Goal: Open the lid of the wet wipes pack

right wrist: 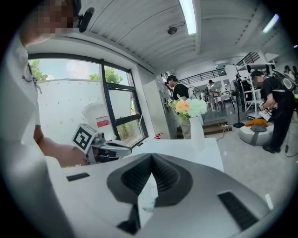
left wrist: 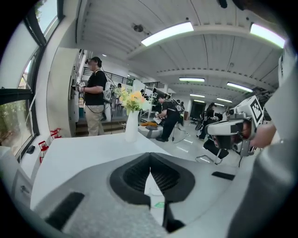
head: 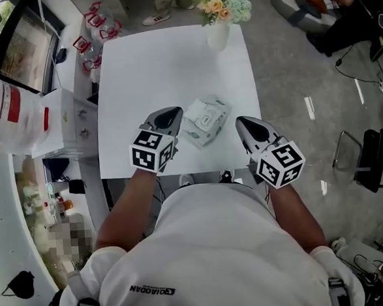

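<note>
Recording the left gripper [head: 174, 112] above the near part of the white worktop [head: 140, 67], just left of the pack and apart from it. Finding its jaws pressed together at the tips, with nothing caught between them.

Locating the wet wipes pack [head: 204, 120] lying flat on the worktop near the front edge, between the two grippers and touched by neither. Reading the lid [head: 206, 119] as a pale raised panel on the top face, apparently down. Being unable to tell from here which edge carries the lifting tab.

Noting a vase of flowers [head: 218, 24] at the far edge, well apart from the pack and posing no obstruction.

Recording the right gripper [head: 243, 122] just right of the pack, likewise clear of it, jaws closed tip to tip and empty.

Judging the lid work as not yet begun: approach stage only. Recommending, for sound execution:
- Parting the jaws of one gripper before descending.
- Pinning the soft body of the pack with the other gripper's closed tips, away from the lid, to stop it sliding on the smooth worktop.
- Confirming the tab edge before committing.
- Catching only the tab lip, not the film beneath.
- Lifting in an arc about the hinge rather than straight up, so avoiding dragging the whole pack off the surface.

Flagging one risk: a light pack on a slick top, likely rising with the lid if left unpinned.
</note>
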{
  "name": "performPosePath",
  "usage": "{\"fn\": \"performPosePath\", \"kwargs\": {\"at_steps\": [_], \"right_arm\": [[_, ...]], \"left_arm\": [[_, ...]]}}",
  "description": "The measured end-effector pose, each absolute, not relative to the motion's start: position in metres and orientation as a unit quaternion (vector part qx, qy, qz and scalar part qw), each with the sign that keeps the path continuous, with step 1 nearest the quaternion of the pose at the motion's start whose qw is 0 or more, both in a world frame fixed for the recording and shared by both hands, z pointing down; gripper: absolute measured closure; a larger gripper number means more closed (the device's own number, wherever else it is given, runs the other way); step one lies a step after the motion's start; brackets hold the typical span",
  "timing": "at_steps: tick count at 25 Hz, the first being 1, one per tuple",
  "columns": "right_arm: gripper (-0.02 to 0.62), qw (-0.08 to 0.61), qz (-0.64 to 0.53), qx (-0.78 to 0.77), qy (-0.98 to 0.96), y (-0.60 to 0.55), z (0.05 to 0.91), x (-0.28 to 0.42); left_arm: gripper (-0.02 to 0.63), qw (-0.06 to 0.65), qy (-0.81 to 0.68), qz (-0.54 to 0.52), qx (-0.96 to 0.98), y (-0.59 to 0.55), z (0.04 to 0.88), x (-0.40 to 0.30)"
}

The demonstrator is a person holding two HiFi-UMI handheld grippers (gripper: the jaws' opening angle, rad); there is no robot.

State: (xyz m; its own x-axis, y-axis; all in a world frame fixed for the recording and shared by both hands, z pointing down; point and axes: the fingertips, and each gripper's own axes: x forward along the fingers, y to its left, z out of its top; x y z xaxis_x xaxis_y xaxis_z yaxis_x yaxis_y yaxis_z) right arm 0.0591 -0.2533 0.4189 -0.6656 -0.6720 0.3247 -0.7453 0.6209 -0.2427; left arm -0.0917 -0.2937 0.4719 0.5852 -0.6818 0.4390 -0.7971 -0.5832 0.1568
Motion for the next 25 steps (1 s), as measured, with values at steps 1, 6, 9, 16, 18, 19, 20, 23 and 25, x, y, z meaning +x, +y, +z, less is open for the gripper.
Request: {"fn": "performPosePath", "kwargs": {"at_steps": [1, 6, 9, 16, 18, 19, 20, 23, 25], "right_arm": [[0.589, 0.102, 0.179, 0.394, -0.896, -0.253, 0.417, 0.057], [0.589, 0.104, 0.164, 0.386, -0.902, -0.249, 0.41, 0.045], [0.591, 0.1, 0.162, 0.384, -0.903, -0.245, 0.407, 0.041], [0.591, 0.097, 0.157, 0.381, -0.906, -0.243, 0.407, 0.03], [0.591, 0.098, 0.155, 0.382, -0.906, -0.241, 0.408, 0.028], [0.591, 0.098, 0.155, 0.382, -0.906, -0.241, 0.407, 0.027], [0.591, 0.098, 0.154, 0.384, -0.905, -0.24, 0.407, 0.027], [0.591, 0.096, 0.156, 0.387, -0.904, -0.238, 0.409, 0.025], [0.591, 0.096, 0.157, 0.387, -0.904, -0.237, 0.41, 0.024]], "left_arm": [[0.598, 0.17, -0.427, 0.163, 0.873, -0.289, 0.465, -0.094], [0.598, 0.166, -0.438, 0.142, 0.872, -0.266, 0.443, -0.108], [0.598, 0.167, -0.441, 0.13, 0.872, -0.254, 0.434, -0.11], [0.598, 0.154, -0.436, 0.12, 0.879, -0.238, 0.422, -0.107], [0.598, 0.151, -0.433, 0.121, 0.88, -0.235, 0.421, -0.107], [0.598, 0.15, -0.431, 0.121, 0.881, -0.234, 0.42, -0.106], [0.598, 0.15, -0.43, 0.121, 0.882, -0.233, 0.419, -0.106], [0.598, 0.147, -0.427, 0.119, 0.884, -0.23, 0.415, -0.104], [0.598, 0.142, -0.427, 0.121, 0.885, -0.228, 0.414, -0.104]]}}
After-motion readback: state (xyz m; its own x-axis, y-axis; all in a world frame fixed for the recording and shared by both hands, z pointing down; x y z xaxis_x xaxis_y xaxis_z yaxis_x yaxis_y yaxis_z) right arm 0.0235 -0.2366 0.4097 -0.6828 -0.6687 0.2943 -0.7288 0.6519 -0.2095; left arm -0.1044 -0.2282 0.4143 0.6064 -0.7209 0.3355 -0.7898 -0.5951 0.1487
